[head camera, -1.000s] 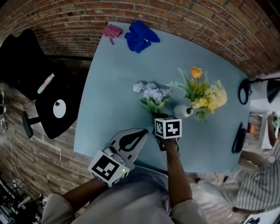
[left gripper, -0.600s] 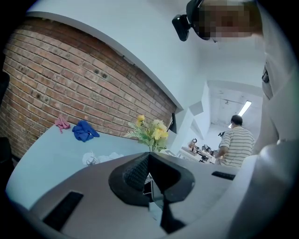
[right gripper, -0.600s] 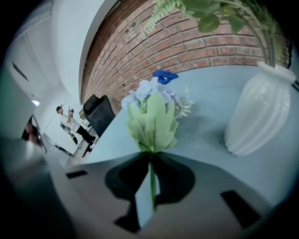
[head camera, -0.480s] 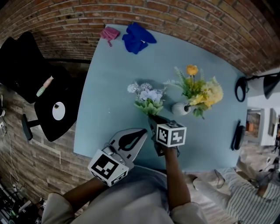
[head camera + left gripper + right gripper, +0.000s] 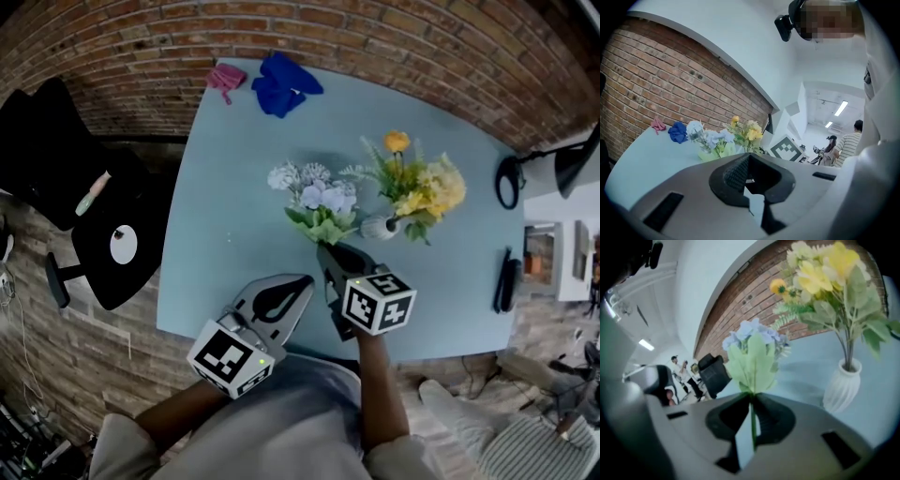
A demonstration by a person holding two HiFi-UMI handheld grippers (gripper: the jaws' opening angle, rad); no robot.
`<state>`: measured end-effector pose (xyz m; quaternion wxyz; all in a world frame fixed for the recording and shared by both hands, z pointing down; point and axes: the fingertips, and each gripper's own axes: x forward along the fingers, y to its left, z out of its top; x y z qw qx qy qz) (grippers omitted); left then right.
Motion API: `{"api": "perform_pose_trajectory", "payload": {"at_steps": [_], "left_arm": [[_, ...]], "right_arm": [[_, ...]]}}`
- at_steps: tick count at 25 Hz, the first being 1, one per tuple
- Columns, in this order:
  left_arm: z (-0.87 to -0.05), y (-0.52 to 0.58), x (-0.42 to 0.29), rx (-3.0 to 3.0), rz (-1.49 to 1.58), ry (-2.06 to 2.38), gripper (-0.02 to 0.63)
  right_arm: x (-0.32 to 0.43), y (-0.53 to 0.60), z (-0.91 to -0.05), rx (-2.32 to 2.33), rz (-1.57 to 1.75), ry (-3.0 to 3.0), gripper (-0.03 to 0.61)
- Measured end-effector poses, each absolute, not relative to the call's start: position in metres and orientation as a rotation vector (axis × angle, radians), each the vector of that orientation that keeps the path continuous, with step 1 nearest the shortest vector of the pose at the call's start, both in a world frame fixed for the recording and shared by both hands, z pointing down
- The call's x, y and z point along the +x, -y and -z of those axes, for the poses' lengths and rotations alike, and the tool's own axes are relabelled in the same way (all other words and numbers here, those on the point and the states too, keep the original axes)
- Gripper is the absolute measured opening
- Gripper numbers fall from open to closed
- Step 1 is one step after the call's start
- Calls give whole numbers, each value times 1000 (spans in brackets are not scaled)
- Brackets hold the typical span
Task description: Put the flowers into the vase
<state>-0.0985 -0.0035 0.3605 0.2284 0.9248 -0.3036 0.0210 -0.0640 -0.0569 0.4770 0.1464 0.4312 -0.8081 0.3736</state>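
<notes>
1. Head view: the blue bunch (image 5: pixel 314 197) is being lifted off the table (image 5: pixel 225 206) by the R claw (image 5: pixel 326 253). The claw is being carried higher than a sec ago, its cube (image 5: pixel 380 302) now nearer the camera. The pick-up is thus being judged done, w/ only the transfer to the vase (image 5: pixel 380 226), just right of the bunch, being left. The L claw (image 5: pixel 305 281) is being held closed & empty over the near edge.
2. Left gripper view: the L claw's (image 5: pixel 746 157) ribbed dark pads (image 5: pixel 736 173) are being pressed tip to tip, nothing btw them. Both bunches are being seen beyond, over the matte pale-blue top.
3. Right gripper view: a thin green stem (image 5: pixel 752 423) is being clenched by the R claw (image 5: pixel 751 399). Soft pale leaves & frilly blue-white heads (image 5: pixel 752 348) are being held upright above it. The vase (image 5: pixel 843 383) is white, ribbed & narrow-necked, and is being kept apart to the right. Its neck is already being filled by the yellow bunch (image 5: pixel 825 277), so a tight entry is being expected.
</notes>
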Motion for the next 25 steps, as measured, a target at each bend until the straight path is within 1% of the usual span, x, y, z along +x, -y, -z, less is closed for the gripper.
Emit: {"api": "perform_pose_trajectory", "payload": {"at_steps": [15,25], "left_arm": [[-355,-1,-83,2570,-56,796,15],[-356,-4,-55,2568,-76,749,15]], "right_arm": [[-35,56,-370,1403,-746,2619,53],[3,60,-330,1447,-555,2783,53]]}}
